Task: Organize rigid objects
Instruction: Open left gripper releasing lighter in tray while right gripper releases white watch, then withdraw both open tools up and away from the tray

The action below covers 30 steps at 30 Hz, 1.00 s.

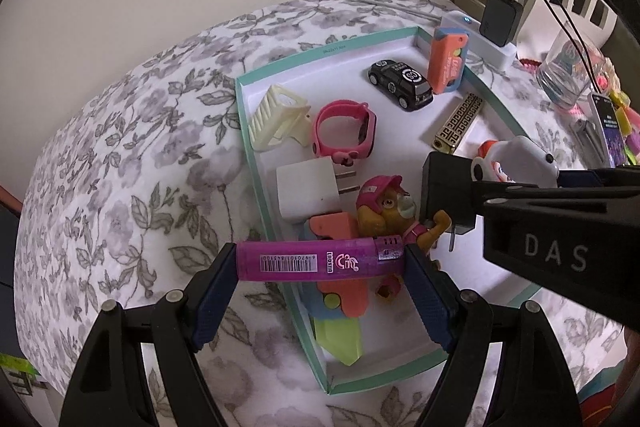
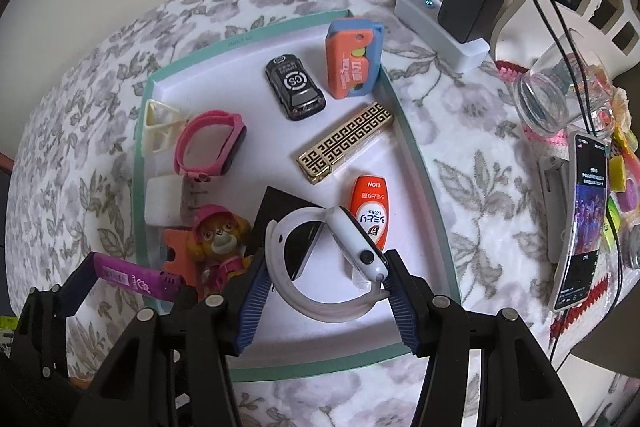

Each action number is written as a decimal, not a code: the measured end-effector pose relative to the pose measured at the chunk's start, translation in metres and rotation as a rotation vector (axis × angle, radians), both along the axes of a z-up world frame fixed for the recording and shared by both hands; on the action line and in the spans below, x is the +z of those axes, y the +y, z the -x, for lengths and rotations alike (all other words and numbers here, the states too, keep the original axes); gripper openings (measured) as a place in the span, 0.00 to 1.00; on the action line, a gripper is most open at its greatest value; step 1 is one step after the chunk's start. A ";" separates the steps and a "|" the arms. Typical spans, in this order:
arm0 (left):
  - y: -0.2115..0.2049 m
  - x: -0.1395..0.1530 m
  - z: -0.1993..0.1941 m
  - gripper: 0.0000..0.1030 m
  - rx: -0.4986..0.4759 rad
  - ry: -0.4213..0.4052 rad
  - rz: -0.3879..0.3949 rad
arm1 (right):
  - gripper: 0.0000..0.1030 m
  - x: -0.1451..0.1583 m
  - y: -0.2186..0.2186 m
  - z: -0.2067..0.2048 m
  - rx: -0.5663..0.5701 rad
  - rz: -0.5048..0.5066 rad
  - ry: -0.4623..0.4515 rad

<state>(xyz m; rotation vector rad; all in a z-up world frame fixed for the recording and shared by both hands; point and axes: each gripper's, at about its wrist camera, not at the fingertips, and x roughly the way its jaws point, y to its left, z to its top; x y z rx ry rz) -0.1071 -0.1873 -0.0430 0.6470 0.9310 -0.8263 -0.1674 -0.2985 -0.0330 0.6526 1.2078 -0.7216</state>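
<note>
My left gripper (image 1: 320, 263) is shut on a purple lighter (image 1: 316, 261), held crosswise above the near left wall of a teal-rimmed white tray (image 1: 246, 131). The lighter also shows in the right wrist view (image 2: 136, 279). My right gripper (image 2: 324, 279) is shut on a white smartwatch (image 2: 360, 251) with its looped band, held over the tray (image 2: 412, 147). In the tray lie a black toy car (image 2: 294, 91), a gold patterned lighter (image 2: 346, 141), a pink watch (image 2: 208, 147), a pup figure (image 2: 220, 239), a white plug (image 1: 308, 191) and an orange bottle (image 2: 370, 203).
The tray sits on a floral cloth (image 1: 120, 147). To the right stand a white power strip with a black charger (image 2: 468, 7), a drinking glass (image 2: 552, 99) and a lit phone on a stand (image 2: 584, 211). An orange-blue case (image 2: 352, 59) leans in the tray's far corner.
</note>
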 end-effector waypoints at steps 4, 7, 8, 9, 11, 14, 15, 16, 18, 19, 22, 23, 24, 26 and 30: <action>-0.002 -0.004 0.002 0.80 -0.009 -0.007 -0.016 | 0.57 -0.006 0.001 -0.001 0.004 -0.011 0.019; -0.002 -0.005 0.003 0.80 -0.011 -0.007 -0.023 | 0.57 -0.009 0.001 -0.002 0.006 -0.022 0.022; -0.002 -0.006 0.003 0.80 -0.010 -0.007 -0.025 | 0.57 -0.009 0.002 -0.002 0.007 -0.023 0.022; -0.003 -0.006 0.002 0.80 -0.010 -0.005 -0.026 | 0.57 -0.009 0.002 -0.002 0.007 -0.022 0.022; -0.002 -0.007 0.001 0.80 -0.008 0.004 -0.027 | 0.58 -0.008 0.002 -0.002 0.005 -0.021 0.019; -0.002 -0.007 -0.001 0.80 -0.003 0.013 -0.024 | 0.59 -0.008 0.001 -0.001 0.000 -0.028 0.014; -0.002 -0.007 -0.001 0.80 -0.001 0.016 -0.023 | 0.59 -0.008 0.001 -0.001 -0.001 -0.030 0.014; -0.002 -0.007 -0.002 0.80 0.001 0.022 -0.021 | 0.59 -0.008 0.000 -0.001 -0.001 -0.030 0.014; -0.002 -0.007 -0.003 0.80 0.006 0.026 -0.020 | 0.63 -0.007 -0.001 -0.001 -0.001 -0.029 0.015; -0.001 -0.006 -0.003 0.80 0.009 0.028 -0.018 | 0.64 -0.007 -0.001 -0.001 -0.003 -0.029 0.014; 0.000 -0.005 -0.007 0.80 0.022 0.036 -0.010 | 0.64 -0.004 -0.002 -0.001 -0.008 -0.025 0.007; 0.001 -0.004 -0.008 0.80 0.029 0.041 -0.004 | 0.64 -0.003 -0.002 -0.001 -0.009 -0.023 0.002; 0.002 -0.002 -0.010 0.80 0.037 0.046 0.001 | 0.64 -0.001 -0.003 0.000 -0.010 -0.020 -0.005; 0.005 0.000 -0.015 0.80 0.056 0.049 0.002 | 0.64 0.001 -0.004 0.001 -0.014 -0.016 -0.013; 0.014 0.003 -0.027 0.80 0.116 0.042 -0.003 | 0.64 0.003 -0.004 0.001 -0.018 -0.011 -0.018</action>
